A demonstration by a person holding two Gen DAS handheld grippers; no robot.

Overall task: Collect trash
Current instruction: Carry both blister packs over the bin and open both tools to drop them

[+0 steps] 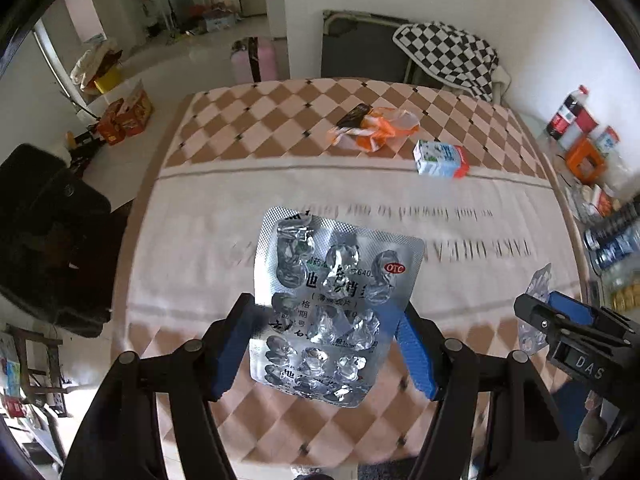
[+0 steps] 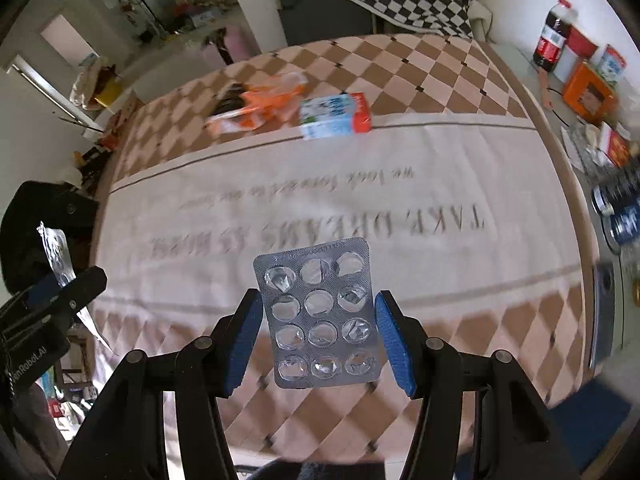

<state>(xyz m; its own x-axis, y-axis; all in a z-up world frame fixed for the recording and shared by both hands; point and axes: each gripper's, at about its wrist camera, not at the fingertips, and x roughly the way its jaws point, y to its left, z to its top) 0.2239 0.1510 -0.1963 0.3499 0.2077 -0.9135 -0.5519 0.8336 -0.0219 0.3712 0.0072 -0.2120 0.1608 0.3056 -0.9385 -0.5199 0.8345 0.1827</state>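
My left gripper (image 1: 326,344) is shut on a crumpled silver blister pack (image 1: 332,304) with an OTC mark, held above the near part of the table (image 1: 200,224). My right gripper (image 2: 318,334) is shut on a second empty blister pack (image 2: 320,316), also above the near table edge. Each gripper shows at the side of the other's view: the right one (image 1: 560,328) and the left one (image 2: 60,292). An orange wrapper (image 1: 372,128) and a small milk carton (image 1: 440,158) lie on the far half of the table; they also show in the right wrist view as wrapper (image 2: 260,110) and carton (image 2: 334,116).
A black bag or chair (image 1: 52,240) stands left of the table. Right of the table are a cola bottle (image 2: 554,36), boxes and cans (image 2: 620,216). A black cot with a checkered blanket (image 1: 444,52) stands behind the table.
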